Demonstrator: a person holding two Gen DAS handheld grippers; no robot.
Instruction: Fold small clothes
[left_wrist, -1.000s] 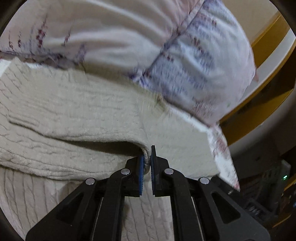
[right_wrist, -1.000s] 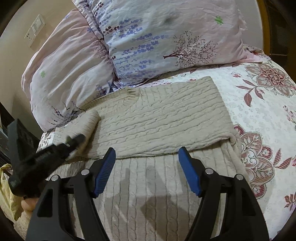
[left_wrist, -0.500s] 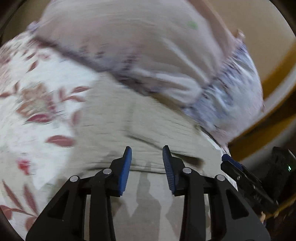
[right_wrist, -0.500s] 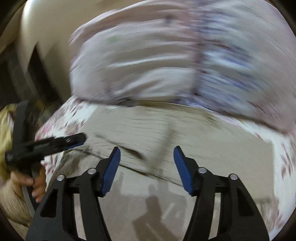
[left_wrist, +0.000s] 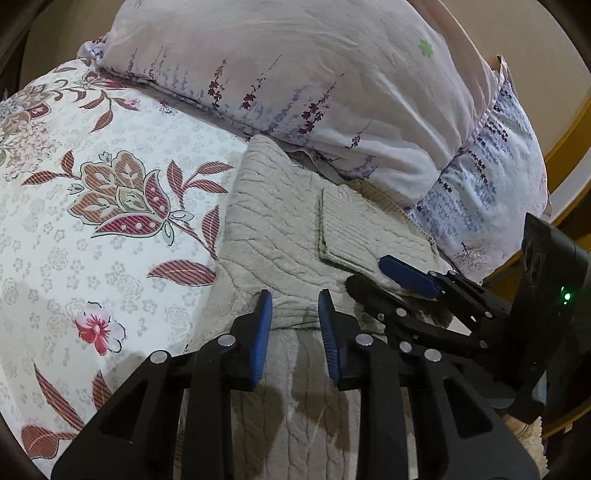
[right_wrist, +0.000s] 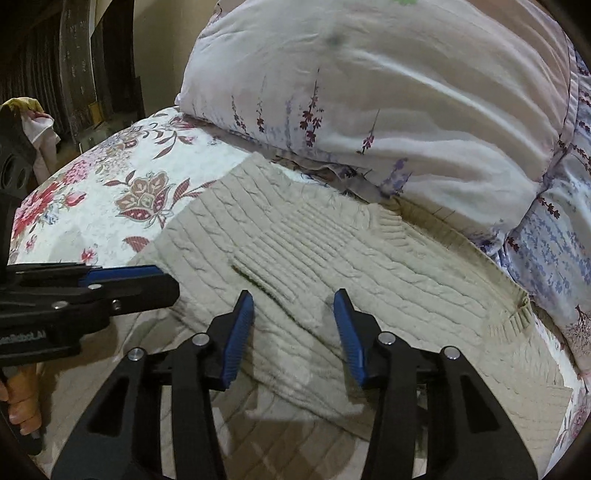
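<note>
Pillows walling the far edge of the sweater, bare floral bedspread free alongside it, right gripper crossing low beside the left gripper, both parted

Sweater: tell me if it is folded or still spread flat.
Partly folded. The sweater lies on the bedspread with a sleeve laid across its body and a doubled edge nearest the open right gripper.
</note>
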